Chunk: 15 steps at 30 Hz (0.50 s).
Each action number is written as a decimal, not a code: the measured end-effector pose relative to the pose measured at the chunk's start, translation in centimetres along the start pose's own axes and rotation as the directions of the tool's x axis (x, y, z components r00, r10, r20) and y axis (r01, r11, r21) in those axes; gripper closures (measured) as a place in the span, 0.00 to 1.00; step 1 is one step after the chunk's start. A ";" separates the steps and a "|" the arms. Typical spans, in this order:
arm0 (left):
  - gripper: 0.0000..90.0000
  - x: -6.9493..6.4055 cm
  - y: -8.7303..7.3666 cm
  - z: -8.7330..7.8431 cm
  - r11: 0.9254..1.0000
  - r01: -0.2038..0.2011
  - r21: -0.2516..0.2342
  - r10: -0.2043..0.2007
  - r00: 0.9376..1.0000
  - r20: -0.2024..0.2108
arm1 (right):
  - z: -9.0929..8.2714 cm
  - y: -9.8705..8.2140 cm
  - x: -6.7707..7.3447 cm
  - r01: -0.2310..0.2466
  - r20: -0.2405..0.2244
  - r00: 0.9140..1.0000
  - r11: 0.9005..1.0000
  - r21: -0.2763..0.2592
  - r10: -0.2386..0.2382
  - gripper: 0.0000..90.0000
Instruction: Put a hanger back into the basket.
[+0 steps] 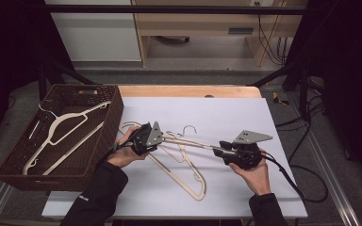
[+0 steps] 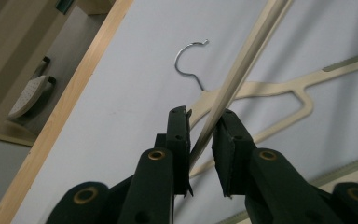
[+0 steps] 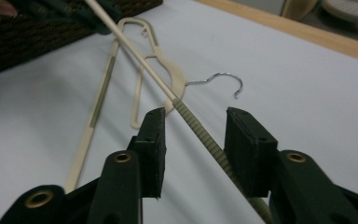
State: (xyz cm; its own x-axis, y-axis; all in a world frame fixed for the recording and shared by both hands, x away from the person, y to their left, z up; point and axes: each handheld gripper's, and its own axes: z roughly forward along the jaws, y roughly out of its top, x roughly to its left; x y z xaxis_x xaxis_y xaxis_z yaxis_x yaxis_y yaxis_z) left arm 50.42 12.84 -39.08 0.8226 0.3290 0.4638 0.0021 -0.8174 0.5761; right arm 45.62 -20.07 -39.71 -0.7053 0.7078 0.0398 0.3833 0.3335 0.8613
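Pinching a hanger (image 1: 188, 142) bar, left gripper (image 2: 200, 135) lifts it off the bench (image 1: 226, 117); right gripper (image 3: 193, 135) spread round it. One hanger's in basket (image 1: 9, 165) already, approx two left.

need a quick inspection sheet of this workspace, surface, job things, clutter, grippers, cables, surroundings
surface: white sheet covering a wooden table, mostly bare.
job's things: one cream hanger lies in the brown wicker basket at the left; a hanger bar is lifted between both grippers; more cream hangers lie on the sheet beneath.
clutter: nothing seen.
grippers: left gripper has its jaws close on either side of the bar's end; right gripper has its jaws apart, the bar's ribbed part passing between them.
cables: a black cable trails from the right gripper off the table's right edge.
surroundings: wooden furniture and a dark frame behind.
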 end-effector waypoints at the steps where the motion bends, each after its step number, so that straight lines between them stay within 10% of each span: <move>1: 0.87 -0.1 0.2 -0.2 1.000 -0.009 0.003 0.009 1.000 0.005 | -0.2 0.0 0.0 0.001 0.016 1.000 1.000 -0.013 0.000 0.60; 15: 0.97 0.1 0.7 -2.9 0.989 0.149 -0.013 -0.147 0.985 0.094 | -1.5 -0.3 -0.9 -0.031 0.065 0.997 0.995 -0.099 0.037 0.43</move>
State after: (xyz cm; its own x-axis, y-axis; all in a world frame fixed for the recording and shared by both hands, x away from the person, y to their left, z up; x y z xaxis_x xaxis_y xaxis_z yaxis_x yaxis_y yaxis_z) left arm 48.83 13.61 -36.69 0.8630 0.3998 0.3088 0.1173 -0.7532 0.6472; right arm 45.25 -21.79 -39.22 -0.6501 0.7589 0.0385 0.3435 0.2483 0.9057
